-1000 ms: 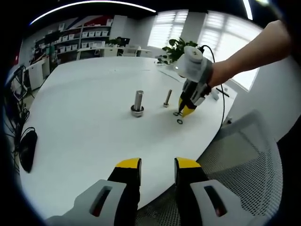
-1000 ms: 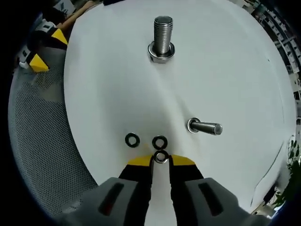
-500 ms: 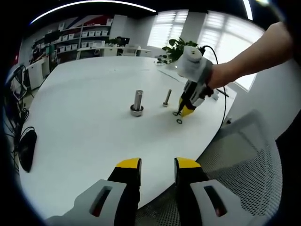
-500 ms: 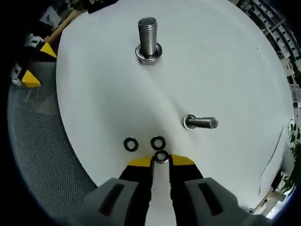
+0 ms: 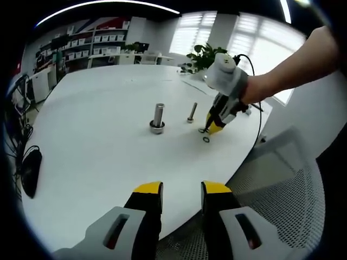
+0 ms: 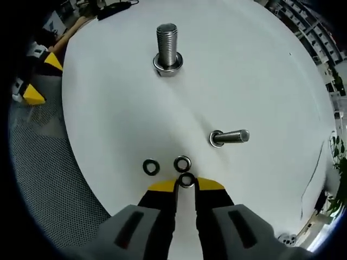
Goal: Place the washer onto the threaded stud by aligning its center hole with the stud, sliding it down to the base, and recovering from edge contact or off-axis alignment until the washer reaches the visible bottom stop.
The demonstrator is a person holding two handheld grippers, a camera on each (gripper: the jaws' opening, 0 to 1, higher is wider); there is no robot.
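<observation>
White round table (image 5: 92, 135), bare across most of its top. Dark object with trailing cables (image 5: 31, 170) at table's left edge. Grey mesh chair (image 5: 276, 187) just beside near right rim of table; same mesh surface (image 6: 46, 162) below table edge in right gripper view. Potted green plant (image 5: 201, 56) beyond far edge of table. Shelving with white boxes (image 5: 89, 44) along back wall. Bright windows with blinds (image 5: 255, 38) at upper right. Curved ceiling light strip (image 5: 108, 5) overhead.
</observation>
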